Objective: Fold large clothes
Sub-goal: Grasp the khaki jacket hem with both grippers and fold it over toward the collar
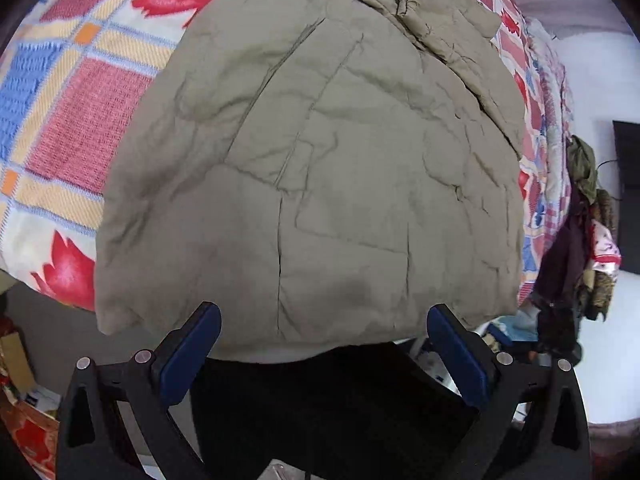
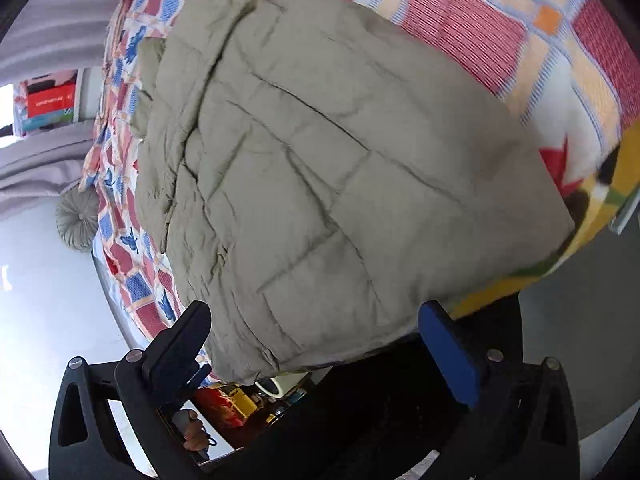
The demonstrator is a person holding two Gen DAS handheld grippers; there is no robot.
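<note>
Left gripper: jaws spread wide, nothing between them, poised just above the near hem. Right gripper: jaws likewise spread, empty, over the same near edge. Khaki quilted jacket lies folded into a rough rectangle on the bed, atop a patterned blanket. Its near hem overhangs the bed's edge.

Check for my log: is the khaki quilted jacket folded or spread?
Folded: the khaki quilted jacket lies as a compact doubled block on the patterned blanket.
</note>
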